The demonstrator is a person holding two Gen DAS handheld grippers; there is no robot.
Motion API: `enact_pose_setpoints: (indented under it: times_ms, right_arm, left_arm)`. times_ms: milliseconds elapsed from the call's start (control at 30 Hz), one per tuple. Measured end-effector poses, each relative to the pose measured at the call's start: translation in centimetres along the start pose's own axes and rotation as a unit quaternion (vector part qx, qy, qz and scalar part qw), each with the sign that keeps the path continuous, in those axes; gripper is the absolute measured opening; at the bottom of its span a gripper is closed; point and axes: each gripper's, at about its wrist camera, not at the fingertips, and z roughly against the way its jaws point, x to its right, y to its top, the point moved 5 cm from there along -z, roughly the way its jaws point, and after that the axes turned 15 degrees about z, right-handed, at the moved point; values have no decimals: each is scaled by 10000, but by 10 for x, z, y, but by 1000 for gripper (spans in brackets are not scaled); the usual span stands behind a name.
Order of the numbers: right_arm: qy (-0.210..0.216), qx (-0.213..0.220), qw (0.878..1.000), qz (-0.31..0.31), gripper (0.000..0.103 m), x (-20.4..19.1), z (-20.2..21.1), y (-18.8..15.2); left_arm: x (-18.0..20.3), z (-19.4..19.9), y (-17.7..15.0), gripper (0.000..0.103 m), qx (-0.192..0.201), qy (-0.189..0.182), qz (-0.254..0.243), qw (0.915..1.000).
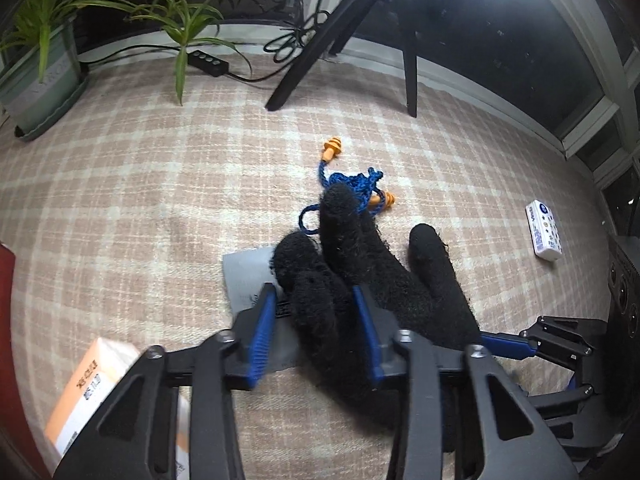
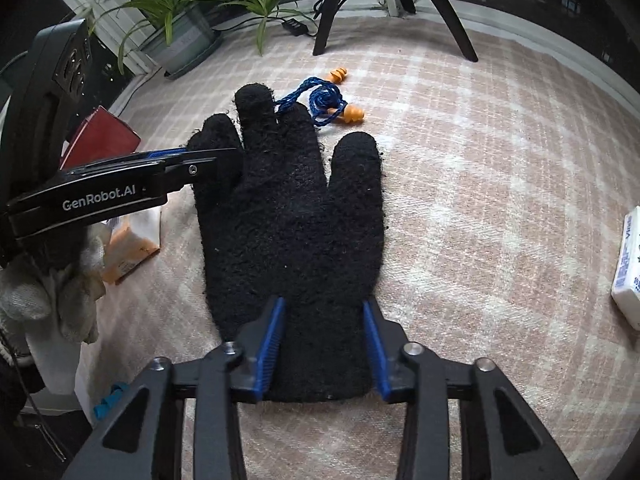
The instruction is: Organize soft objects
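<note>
A black fuzzy glove (image 2: 292, 216) lies flat on the checked pink cloth, fingers pointing away; it also shows in the left wrist view (image 1: 360, 280). My right gripper (image 2: 324, 344) is open, its blue pads on either side of the glove's cuff. My left gripper (image 1: 314, 328) is open around the glove's little-finger edge; in the right wrist view it comes in from the left (image 2: 208, 160). Orange earplugs on a blue cord (image 2: 324, 100) lie just beyond the glove's fingertips, also in the left wrist view (image 1: 352, 184). A grey flat piece (image 1: 248, 276) lies partly under the glove.
A white tissue pack (image 2: 628, 272) lies at the right. An orange and white box (image 2: 132, 240) and a red item (image 2: 100, 136) sit at the left. A potted plant (image 1: 40, 80), a power strip (image 1: 208, 62) and black chair legs (image 1: 320, 40) stand at the back.
</note>
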Motion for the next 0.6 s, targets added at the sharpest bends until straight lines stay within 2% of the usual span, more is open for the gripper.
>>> enact_pose_setpoints:
  times_ms: [167,233,333,600]
  right_arm:
    - [-81,17,10000,-22,18,1,5,-2]
    - [-22,60,10000,-69,13,1,11,-1]
    - [183,126,9996,-167,12,-1,19,-2]
    - [306,127,9989,-323,11,-7,45,-25]
  left_arm:
    - [2,0,-3,14,5,-49,-42,10000]
    - [3,2,-6,13,-15,-107,-70,9999]
    - [1,4,-11,12,-95,-206,-34,9997]
    - [6,5,-42,11,-436,-405,-99,9982]
